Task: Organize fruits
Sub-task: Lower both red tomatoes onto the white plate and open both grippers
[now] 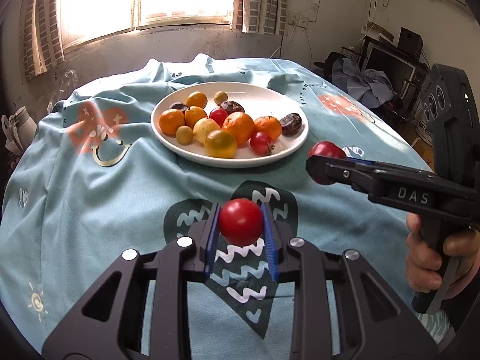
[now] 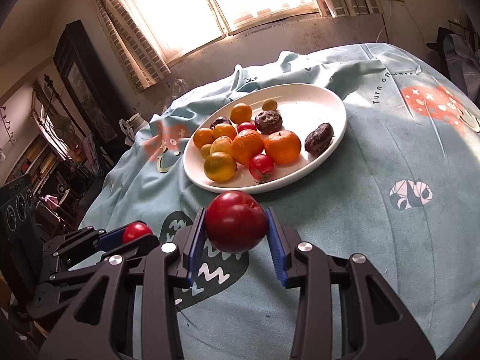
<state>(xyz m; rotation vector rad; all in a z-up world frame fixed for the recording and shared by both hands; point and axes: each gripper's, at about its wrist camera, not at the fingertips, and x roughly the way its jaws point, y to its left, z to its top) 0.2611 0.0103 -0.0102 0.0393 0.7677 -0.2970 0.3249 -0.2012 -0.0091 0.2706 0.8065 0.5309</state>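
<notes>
Left wrist view shows us the hand [image 1: 432, 258] gripping the right gripper [image 1: 325, 166]; its fingers clamp a plum [image 1: 325, 150] right of the plate [image 1: 288, 150]. Our left gripper [image 1: 241, 223] pinches a tomato [image 1: 241, 221] before the plate, above the table [image 1: 90, 210]. Right wrist view adds shelves [image 2: 39, 162].

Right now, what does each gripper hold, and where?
Left gripper: small red tomato, clamped at its sides. Right gripper: dark red plum, likewise.

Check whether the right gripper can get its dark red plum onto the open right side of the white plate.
Probably yes: the right gripper holds the dark red plum just short of the white plate, nothing between; bare rim beside the wrinkled dark fruit.
</notes>
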